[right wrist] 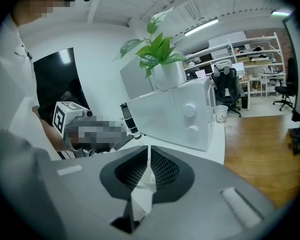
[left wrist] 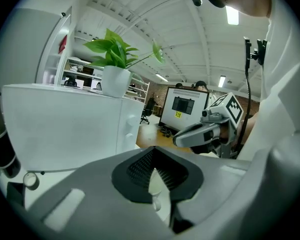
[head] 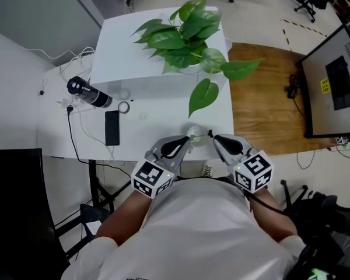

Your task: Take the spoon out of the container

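The white desk (head: 163,120) carries a big white box (head: 157,51) over its far half, at 12 o'clock. Out at 9 o'clock a black cylinder (head: 88,93) lies on its side. Just beside it sits a small ring (head: 123,107), and below that a black phone (head: 112,127) lies flat. A clear container (head: 195,134) stands at 5 o'clock by the near edge.

Beyond your fingertips (head: 176,146) a potted pothos (head: 184,34) tops the white cabinet (head: 128,51); left of them lie a black phone (head: 112,127), tape roll (head: 123,107) and black bottle (head: 88,93).
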